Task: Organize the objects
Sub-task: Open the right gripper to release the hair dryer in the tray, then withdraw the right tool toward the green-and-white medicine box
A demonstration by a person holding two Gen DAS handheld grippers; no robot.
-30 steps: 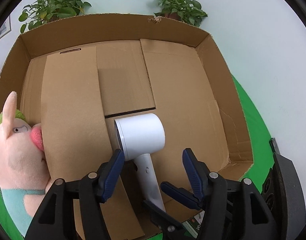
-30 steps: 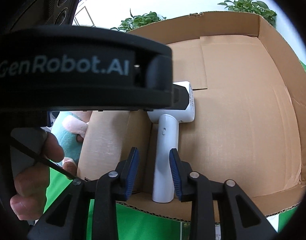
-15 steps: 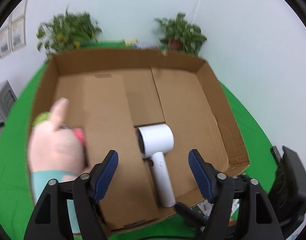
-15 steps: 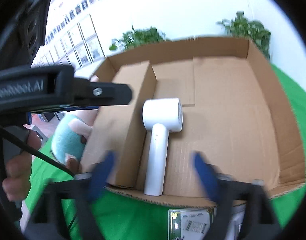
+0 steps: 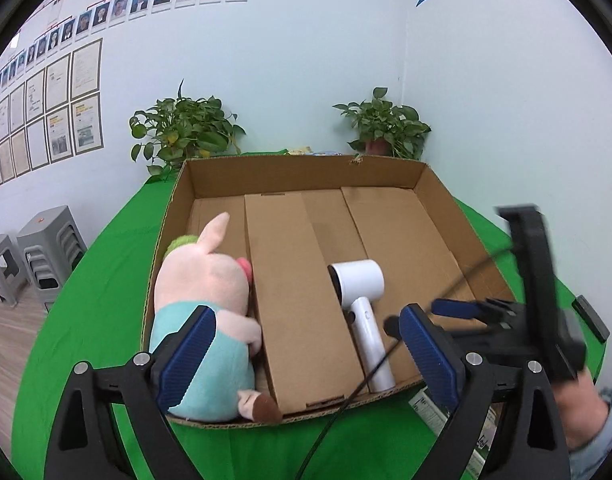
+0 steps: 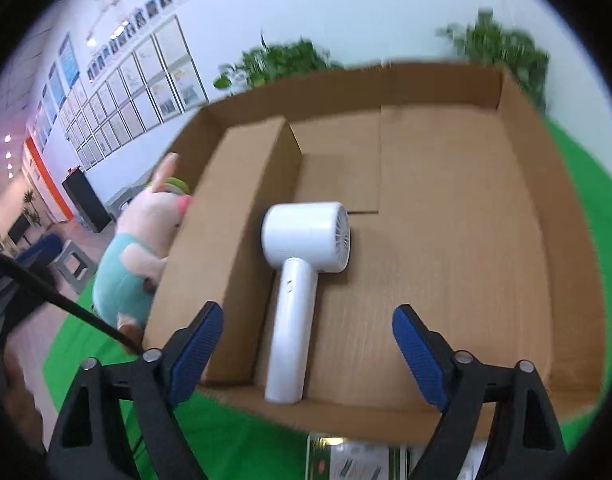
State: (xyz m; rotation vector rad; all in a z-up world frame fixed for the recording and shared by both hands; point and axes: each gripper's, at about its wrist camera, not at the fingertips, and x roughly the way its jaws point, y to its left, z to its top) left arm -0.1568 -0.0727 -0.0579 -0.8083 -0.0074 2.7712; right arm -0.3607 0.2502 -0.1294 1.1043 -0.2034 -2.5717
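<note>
**Dryer and plush lying in the box, both tools empty**

Box [image 5: 301, 176], a shallow cardboard tray, is sitting on the green bench [image 5: 105, 264], and a loose cardboard panel [image 5: 293, 292] is lying lengthwise inside it. Dryer [image 6: 301, 276], white, is resting flat on the box floor just right of the panel, its handle pointing toward the near wall and its head toward the middle. Plush [image 5: 205, 300], a pink pig in a teal shirt, is lying along the left wall, on the other side of the panel from the dryer.

Left tool [image 5: 306, 356] is hovering over the near edge of the box, its jaws having just been opening and now standing wide with nothing between the pads. Right tool [image 6: 306, 352] is hovering above the dryer's handle end, its jaws standing wide apart after closing in slightly, clear of the handle and gripping nothing. Printed papers [image 6: 354, 460] are lying on the bench just in front of the box.
</note>
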